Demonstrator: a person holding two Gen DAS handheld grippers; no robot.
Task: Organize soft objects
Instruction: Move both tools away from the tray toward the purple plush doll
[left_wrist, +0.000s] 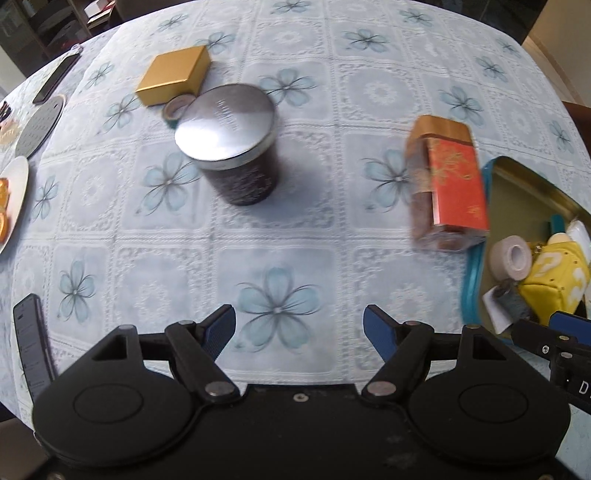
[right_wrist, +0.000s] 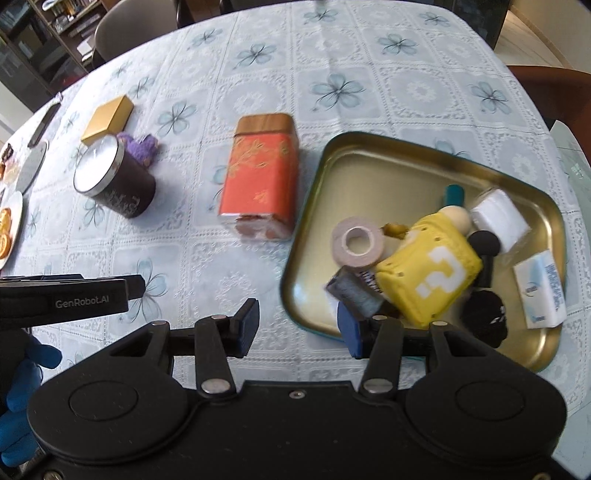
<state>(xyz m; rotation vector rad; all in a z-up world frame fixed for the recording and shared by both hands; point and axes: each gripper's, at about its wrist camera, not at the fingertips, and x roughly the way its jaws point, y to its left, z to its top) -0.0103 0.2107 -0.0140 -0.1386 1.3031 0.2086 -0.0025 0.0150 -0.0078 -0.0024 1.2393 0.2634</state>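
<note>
Meanwhile, at the table: two handheld grippers hang over a flowered tablecloth (left_wrist: 295, 236) midway through a tidy-up.

Left gripper (left_wrist: 299, 326): jaws spread wide, nothing between them — only bare cloth below, which suggests it is between picks.

Right gripper (right_wrist: 299, 325): jaws part-way open and empty; its right fingertip overlaps the near rim of the gold tray (right_wrist: 369, 155) in the right wrist view, though contact cannot be confirmed.

Hand: a blue-gloved hand (right_wrist: 22, 398) shows at the left edge of the right wrist view, below the other gripper's arm.

Tray: the collecting point, judging by its load — a yellow question-mark plush cube (right_wrist: 432, 273), a roll of pale tape (right_wrist: 356, 242), a grey spool, white packets and dark round items are piled together in it.

Still out: a purple plush toy (right_wrist: 140, 146) lies on the cloth, tucked behind the dark lidded canister (right_wrist: 118, 181) and just beside the gold box (right_wrist: 109, 118), well apart from the tray.

Look of the plush: small, fuzzy, slumped on its side — likely to squash under the pads and need a gentle pinch.

Bystanders: the red tea tin (right_wrist: 262, 177) lies flat between canister and tray; these hard items seem no part of the sorting.

Judgement: the purple toy looks like the soft item still left to collect.
</note>
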